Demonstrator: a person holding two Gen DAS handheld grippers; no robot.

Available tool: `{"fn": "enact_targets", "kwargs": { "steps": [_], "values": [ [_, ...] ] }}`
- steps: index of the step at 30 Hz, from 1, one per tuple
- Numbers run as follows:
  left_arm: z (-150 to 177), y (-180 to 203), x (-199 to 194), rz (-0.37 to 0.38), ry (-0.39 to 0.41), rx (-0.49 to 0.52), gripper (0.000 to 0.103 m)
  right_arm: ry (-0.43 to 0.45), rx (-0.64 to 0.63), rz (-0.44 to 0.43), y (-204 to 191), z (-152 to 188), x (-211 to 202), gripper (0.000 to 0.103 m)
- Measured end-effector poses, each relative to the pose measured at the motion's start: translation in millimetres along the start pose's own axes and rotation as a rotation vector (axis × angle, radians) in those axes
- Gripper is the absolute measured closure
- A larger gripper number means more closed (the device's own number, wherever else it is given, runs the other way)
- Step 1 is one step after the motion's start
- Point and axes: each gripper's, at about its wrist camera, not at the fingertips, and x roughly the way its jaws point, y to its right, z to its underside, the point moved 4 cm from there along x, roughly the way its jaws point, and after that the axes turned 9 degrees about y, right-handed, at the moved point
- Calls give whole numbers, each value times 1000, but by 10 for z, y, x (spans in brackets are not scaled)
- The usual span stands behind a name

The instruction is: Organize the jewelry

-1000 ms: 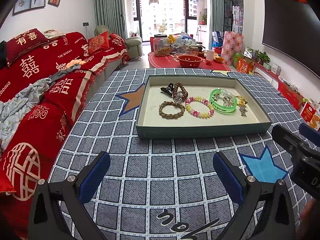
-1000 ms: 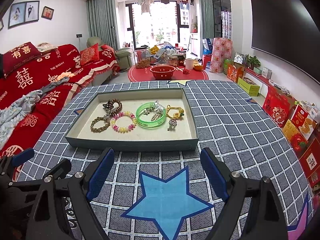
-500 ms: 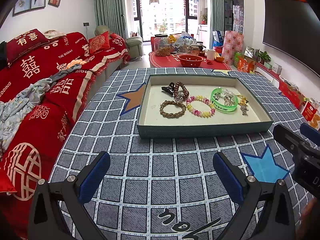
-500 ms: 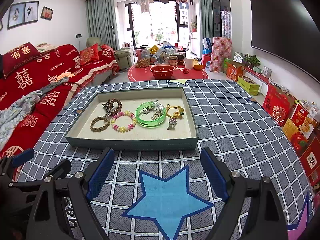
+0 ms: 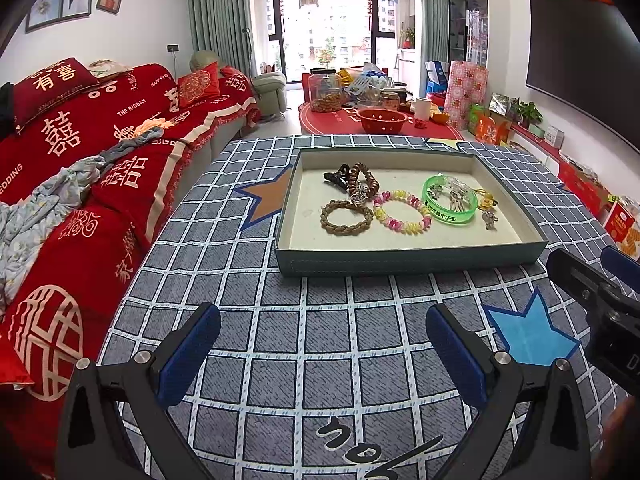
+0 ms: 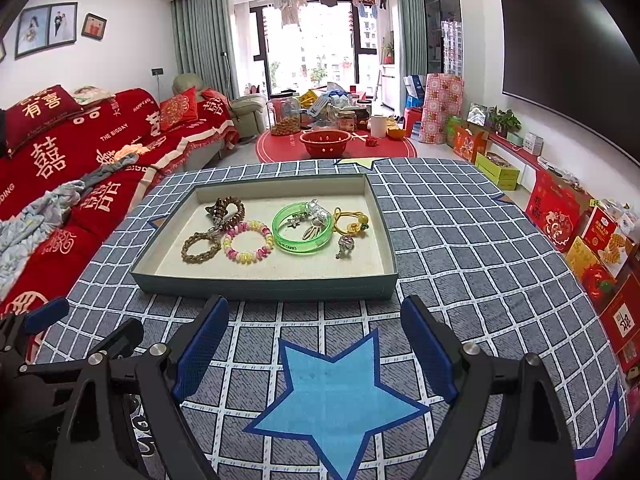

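From the left wrist view, the left gripper point(image 5: 322, 340) hangs over the checked tablecloth point(image 5: 280, 312) with its jaws spread wide and nothing between them, well short of the tray point(image 5: 408, 262) that holds all the jewelry. The brown braided bracelet point(image 5: 346, 217) looks light, soft and grippy, best pinched across one side of its loop; the pastel bead bracelet point(image 5: 402, 212) beside it is probably stretchy and prone to roll, so a firm pinch on the beads suits it. Against the earlier frames the tray sits slightly lower and nearer in this view, so the gripper has eased forward a little. From the right wrist view, the right gripper point(image 6: 314, 344) is likewise splayed and empty above the blue star point(image 6: 336, 396), near the tray's front wall. The green bangle point(image 6: 303, 233) appears rigid, smooth and likely slippery; clamping across its band should be safest. Small clips lie inside it, and a yellow hair tie point(image 6: 352, 222) just beside it looks soft. This view barely differs from the earlier ones.
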Motion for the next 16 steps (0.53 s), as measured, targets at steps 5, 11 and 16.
{"fn": "enact_targets", "kwargs": {
  "steps": [5,11,16],
  "values": [
    [1,3,2,-1,0,1,0,-1,-1,0,0,0,-1,13],
    [15,-4,-2,-4,0,0,0,-2,0,0,-1,-1,-1,13],
    [24,-16,-4,0,-1,0,0,-5,3,-2,-14,18,-10,13]
  ]
}}
